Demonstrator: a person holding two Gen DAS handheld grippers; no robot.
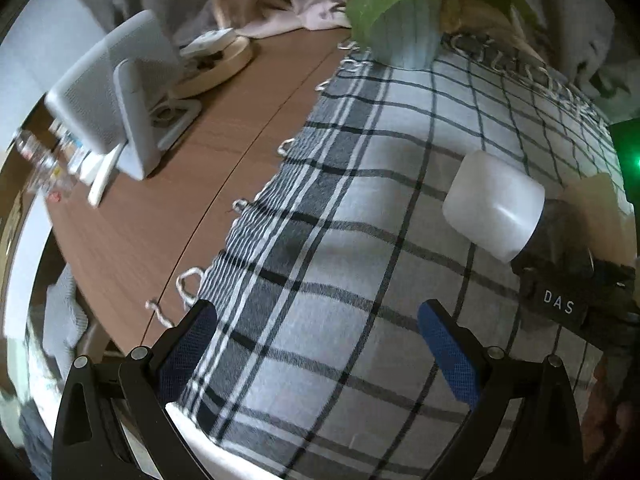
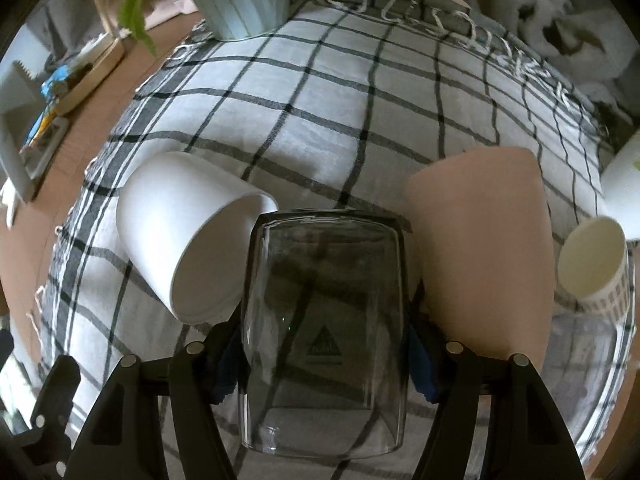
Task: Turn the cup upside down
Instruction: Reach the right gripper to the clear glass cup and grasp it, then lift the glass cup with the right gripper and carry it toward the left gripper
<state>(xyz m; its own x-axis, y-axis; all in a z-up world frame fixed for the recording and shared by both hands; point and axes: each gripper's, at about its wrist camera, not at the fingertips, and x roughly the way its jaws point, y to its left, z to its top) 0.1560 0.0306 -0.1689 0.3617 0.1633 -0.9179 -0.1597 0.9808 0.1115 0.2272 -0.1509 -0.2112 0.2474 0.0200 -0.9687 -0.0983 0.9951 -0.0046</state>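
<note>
My right gripper (image 2: 324,364) is clenched on the glass cup (image 2: 324,332), which I hold above the checked cloth (image 2: 320,100). A white cup (image 2: 180,232) lies on its side just left of it, a pink cup (image 2: 480,248) stands just right. My left gripper (image 1: 316,344) is released, over the cloth.

Brown wooden table (image 1: 168,216) under checked cloth (image 1: 360,240), vase (image 1: 408,28), round tray (image 1: 216,68).

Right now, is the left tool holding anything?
No, the left tool is open, its blue fingers spread apart with only the checked cloth showing between them.
</note>
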